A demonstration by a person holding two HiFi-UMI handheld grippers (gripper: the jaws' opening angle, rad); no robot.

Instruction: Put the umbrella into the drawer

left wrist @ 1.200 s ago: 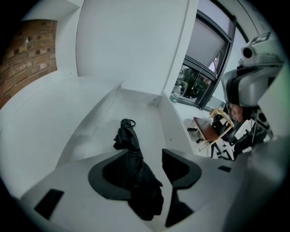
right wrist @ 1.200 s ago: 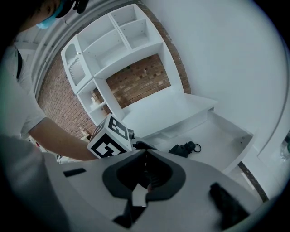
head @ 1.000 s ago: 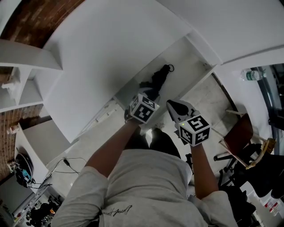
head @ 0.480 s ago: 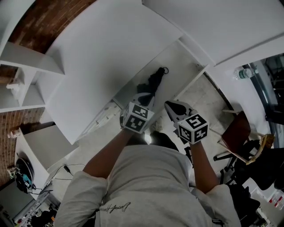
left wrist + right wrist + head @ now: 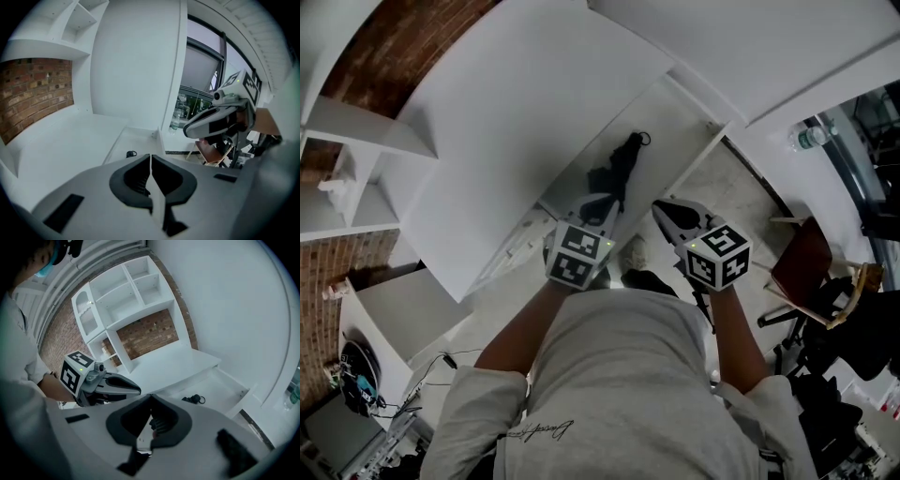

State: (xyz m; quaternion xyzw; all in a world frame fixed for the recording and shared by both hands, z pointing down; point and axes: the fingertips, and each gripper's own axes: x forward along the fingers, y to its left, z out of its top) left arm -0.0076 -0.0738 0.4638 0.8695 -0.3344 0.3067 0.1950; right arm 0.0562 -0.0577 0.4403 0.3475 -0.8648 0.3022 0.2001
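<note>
I saw the umbrella (image 5: 617, 173) lying in the open drawer (image 5: 667, 131), L gripper (image 5: 602, 202) & R gripper (image 5: 664, 211) both shut, empty; prob. light, soft fabric over stiff shaft, so best taken mid-body.

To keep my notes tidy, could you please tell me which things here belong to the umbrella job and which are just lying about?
Part of the job:
umbrella, lying in the open drawer
left gripper and right gripper, both shut and empty

Just lying about:
bottle
chair
shelves
</note>
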